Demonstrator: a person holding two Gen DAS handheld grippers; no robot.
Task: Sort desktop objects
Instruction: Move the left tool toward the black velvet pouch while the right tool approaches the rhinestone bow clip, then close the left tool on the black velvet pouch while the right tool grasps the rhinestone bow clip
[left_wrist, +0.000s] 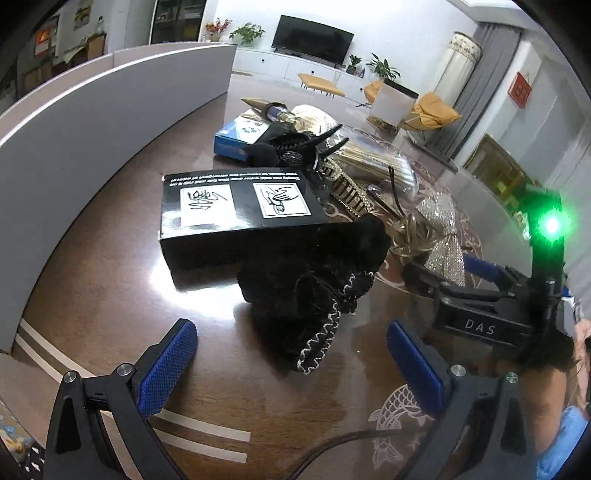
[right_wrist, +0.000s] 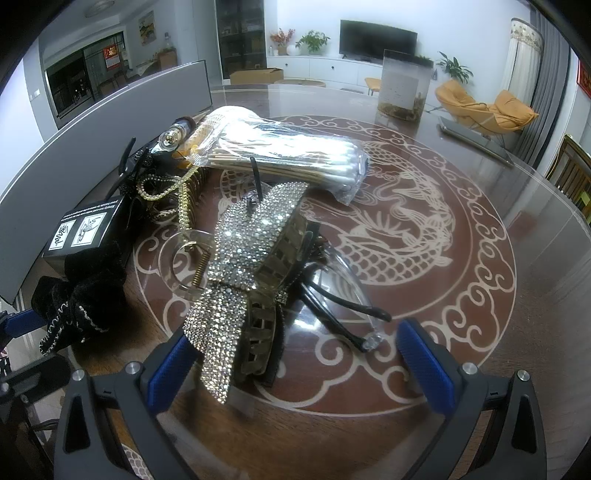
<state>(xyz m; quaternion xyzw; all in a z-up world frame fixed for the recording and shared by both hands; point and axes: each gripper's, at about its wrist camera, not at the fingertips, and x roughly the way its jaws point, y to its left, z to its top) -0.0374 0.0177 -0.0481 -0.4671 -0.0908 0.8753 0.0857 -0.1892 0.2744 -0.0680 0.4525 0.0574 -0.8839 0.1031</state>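
Observation:
A black velvet scrunchie with white zigzag trim (left_wrist: 314, 291) lies just beyond my open left gripper (left_wrist: 291, 369); it shows at the left of the right wrist view (right_wrist: 79, 295). Behind it lies a black box (left_wrist: 236, 214). My right gripper (right_wrist: 299, 365) is open around the near end of a rhinestone bow hair clip (right_wrist: 240, 258), which lies on a bronze claw clip (right_wrist: 269, 321). A bag of cotton swabs (right_wrist: 291, 155), clear safety glasses (right_wrist: 343, 295), gold chain jewellery (right_wrist: 177, 192) and a blue box (left_wrist: 240, 136) are piled further back. My right gripper also shows at the right of the left wrist view (left_wrist: 443, 273).
A grey curved partition (left_wrist: 74, 155) borders the round brown table (right_wrist: 535, 295) on the left. A clear container (right_wrist: 404, 86) and a flat dark device (right_wrist: 476, 138) sit at the table's far side. A cable (left_wrist: 332, 446) runs under my left gripper.

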